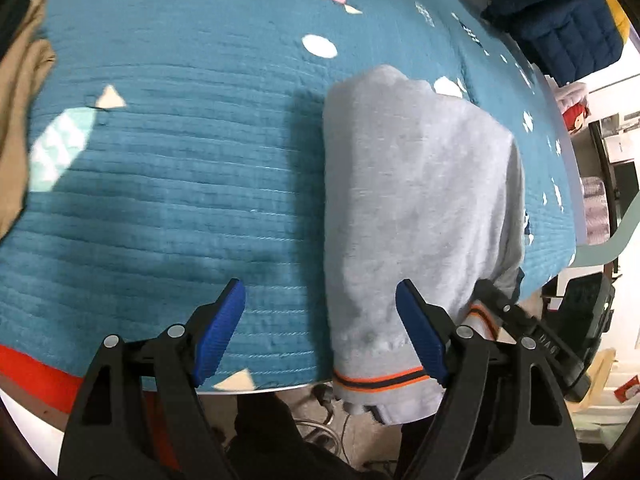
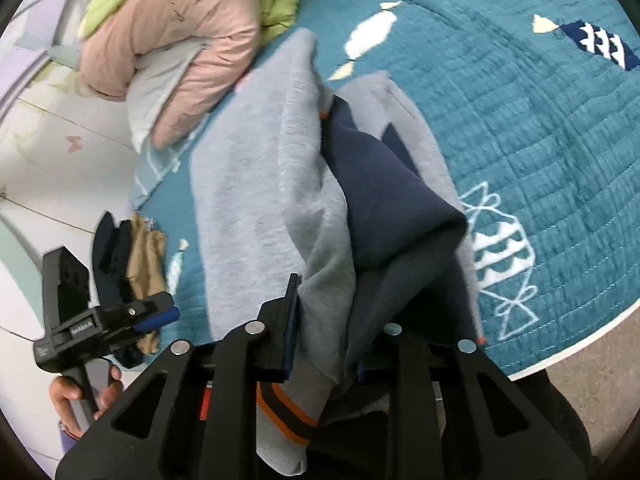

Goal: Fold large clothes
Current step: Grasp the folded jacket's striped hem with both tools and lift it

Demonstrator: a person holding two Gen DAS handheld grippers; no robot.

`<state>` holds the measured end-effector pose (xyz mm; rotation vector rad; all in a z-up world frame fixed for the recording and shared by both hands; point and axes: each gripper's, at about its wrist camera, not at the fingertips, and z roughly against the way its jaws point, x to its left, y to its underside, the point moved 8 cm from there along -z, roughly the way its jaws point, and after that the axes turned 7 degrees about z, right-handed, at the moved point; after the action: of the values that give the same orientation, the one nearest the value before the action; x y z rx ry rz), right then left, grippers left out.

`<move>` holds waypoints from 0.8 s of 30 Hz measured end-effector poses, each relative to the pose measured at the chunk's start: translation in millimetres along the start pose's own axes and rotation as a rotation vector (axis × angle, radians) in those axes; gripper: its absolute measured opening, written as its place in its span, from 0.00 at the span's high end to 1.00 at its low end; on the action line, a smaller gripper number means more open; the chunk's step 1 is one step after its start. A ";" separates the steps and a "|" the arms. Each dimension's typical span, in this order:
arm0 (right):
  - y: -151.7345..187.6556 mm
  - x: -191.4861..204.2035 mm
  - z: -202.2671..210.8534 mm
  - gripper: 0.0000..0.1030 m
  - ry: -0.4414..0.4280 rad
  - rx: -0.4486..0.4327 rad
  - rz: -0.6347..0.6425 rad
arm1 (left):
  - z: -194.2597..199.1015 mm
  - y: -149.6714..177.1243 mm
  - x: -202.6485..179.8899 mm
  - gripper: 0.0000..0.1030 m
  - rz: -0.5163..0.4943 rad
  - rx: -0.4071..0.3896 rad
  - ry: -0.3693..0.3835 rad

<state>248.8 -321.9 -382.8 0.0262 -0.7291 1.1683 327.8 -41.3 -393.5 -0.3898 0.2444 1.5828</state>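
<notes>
A light grey fleece garment (image 1: 416, 200) with an orange and dark striped hem (image 1: 380, 384) lies on the teal quilt (image 1: 180, 180), its hem hanging over the front edge. My left gripper (image 1: 322, 332) stands open above that edge. The garment's left border lies between its blue pads, and the right pad (image 1: 420, 332) rests against the fleece. In the right wrist view my right gripper (image 2: 324, 340) is shut on a bunch of the grey garment (image 2: 256, 184), whose navy inner side (image 2: 384, 200) shows. Cloth hides its right finger.
A pink and green bedding roll (image 2: 172, 52) lies at the quilt's far side. A tan garment (image 1: 20, 92) sits at the left. A navy quilted jacket (image 1: 560, 24) lies beyond the right edge. A hand (image 2: 84, 396) holds the left gripper (image 2: 160, 314). Floor clutter shows below.
</notes>
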 end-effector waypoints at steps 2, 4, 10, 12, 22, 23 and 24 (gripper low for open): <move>0.6 -1.4 2.6 0.75 -0.006 -0.007 0.003 | -5.5 -3.2 -6.0 0.22 -0.020 0.009 -0.014; -1.3 -6.5 12.1 0.68 0.031 -0.039 0.023 | -13.6 -2.6 -12.6 0.21 -0.035 0.036 -0.013; -9.4 -43.4 17.2 0.48 0.108 -0.007 -0.037 | -48.3 -1.8 -13.3 0.21 0.014 0.164 0.012; -7.7 -52.5 10.6 0.43 0.075 0.043 -0.083 | -53.1 -3.4 -10.5 0.16 0.033 0.171 0.007; -7.6 -64.0 -12.3 0.33 -0.115 0.137 -0.177 | -73.0 -3.0 -6.9 0.16 0.105 0.225 0.048; -8.7 -63.0 -12.4 0.33 -0.150 0.132 -0.188 | -74.1 -3.1 -6.1 0.16 0.110 0.228 0.048; -9.8 -60.6 -15.0 0.31 -0.199 0.131 -0.204 | -73.9 -3.1 -4.7 0.16 0.111 0.228 0.047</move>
<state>252.9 -370.2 -423.3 0.3241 -0.8038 1.0249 338.1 -74.2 -459.0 -0.2387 0.4852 1.6350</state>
